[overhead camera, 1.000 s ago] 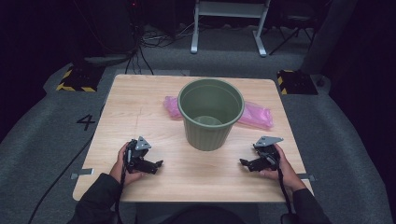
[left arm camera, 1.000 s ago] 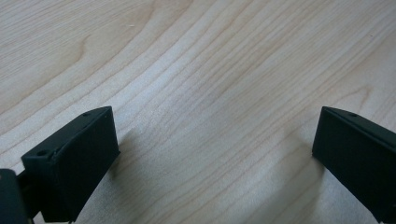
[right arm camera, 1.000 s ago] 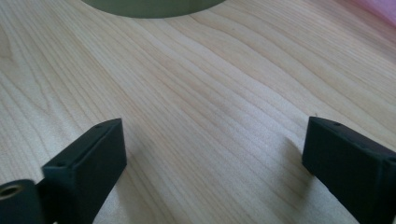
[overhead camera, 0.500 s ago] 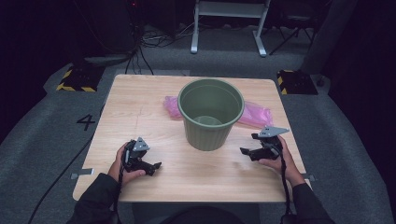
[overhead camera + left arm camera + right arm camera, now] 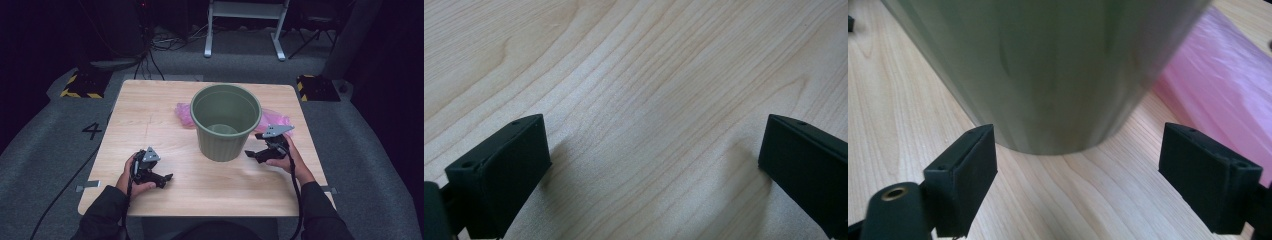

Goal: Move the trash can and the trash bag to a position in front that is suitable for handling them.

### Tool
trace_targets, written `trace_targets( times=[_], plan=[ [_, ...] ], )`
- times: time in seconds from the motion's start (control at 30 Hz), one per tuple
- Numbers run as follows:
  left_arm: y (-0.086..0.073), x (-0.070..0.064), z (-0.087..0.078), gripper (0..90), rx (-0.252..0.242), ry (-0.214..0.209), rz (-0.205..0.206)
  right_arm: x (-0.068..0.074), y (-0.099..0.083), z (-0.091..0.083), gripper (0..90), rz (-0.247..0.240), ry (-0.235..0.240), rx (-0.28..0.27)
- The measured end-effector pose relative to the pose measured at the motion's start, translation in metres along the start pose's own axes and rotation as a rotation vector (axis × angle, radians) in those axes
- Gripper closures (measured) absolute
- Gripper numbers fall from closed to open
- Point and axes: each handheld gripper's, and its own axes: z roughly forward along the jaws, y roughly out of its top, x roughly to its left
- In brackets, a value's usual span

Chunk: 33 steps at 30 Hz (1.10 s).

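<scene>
My right gripper (image 5: 256,152) sits low over the light wooden table (image 5: 150,115), its two black jaws spread wide with nothing between them, pointing at the base of the round olive-green plastic bucket (image 5: 226,122). In the right gripper view the bucket (image 5: 1048,70) stands upright just ahead of my jaws, close but not touching them; its smooth, faintly ribbed wall tapers down to a narrower foot that rests flat on the wood. The bucket stands at the middle of the table, toward the far half.

Behind the bucket lies a crumpled pink translucent plastic bag (image 5: 277,119), flat on the tabletop, showing on both sides of the bucket. In the right gripper view the bag (image 5: 1218,75) runs as a glossy, creased pink sheet to the right of the bucket's wall, just beyond my right-hand jaw. The bucket stands between me and most of the bag.

My left gripper (image 5: 161,178) rests near the front left of the table, well apart from the bucket. In the left gripper view its jaws are also spread wide, over bare wood with a pale, wavy grain (image 5: 649,100).

Around the table is grey carpet, with a painted number 4 (image 5: 92,131) on the left and yellow-and-black striped blocks (image 5: 79,86) beyond the far corners.
</scene>
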Motion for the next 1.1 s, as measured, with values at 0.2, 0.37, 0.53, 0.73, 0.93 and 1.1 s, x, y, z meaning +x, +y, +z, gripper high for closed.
trace_targets(
  times=[0.2, 0.37, 0.53, 0.73, 0.93, 1.1],
  plan=[
    [0.000, 0.000, 0.000, 0.0, 0.002, 0.000, 0.004, 0.006, 0.005, 0.011, 17.2, -0.033, 0.002, -0.003],
    [0.001, 0.001, 0.000, 0.0, 0.002, -0.001, 0.004, 0.008, 0.007, 0.018, 16.5, -0.036, 0.014, -0.015],
    [0.001, 0.001, 0.000, 0.0, 0.002, 0.001, 0.004, 0.010, 0.008, 0.020, 16.6, -0.032, 0.021, -0.024],
    [0.001, 0.001, 0.000, 0.0, 0.002, 0.000, 0.004, 0.015, 0.012, 0.025, 17.0, -0.046, 0.013, -0.023],
    [0.001, 0.001, 0.000, 0.0, 0.003, 0.000, 0.005, 0.024, 0.018, 0.033, 17.8, -0.058, 0.030, -0.027],
    [0.001, 0.001, 0.000, 0.0, 0.003, -0.001, 0.005, 0.032, 0.023, 0.043, 18.3, -0.061, 0.054, -0.023]
  ],
)
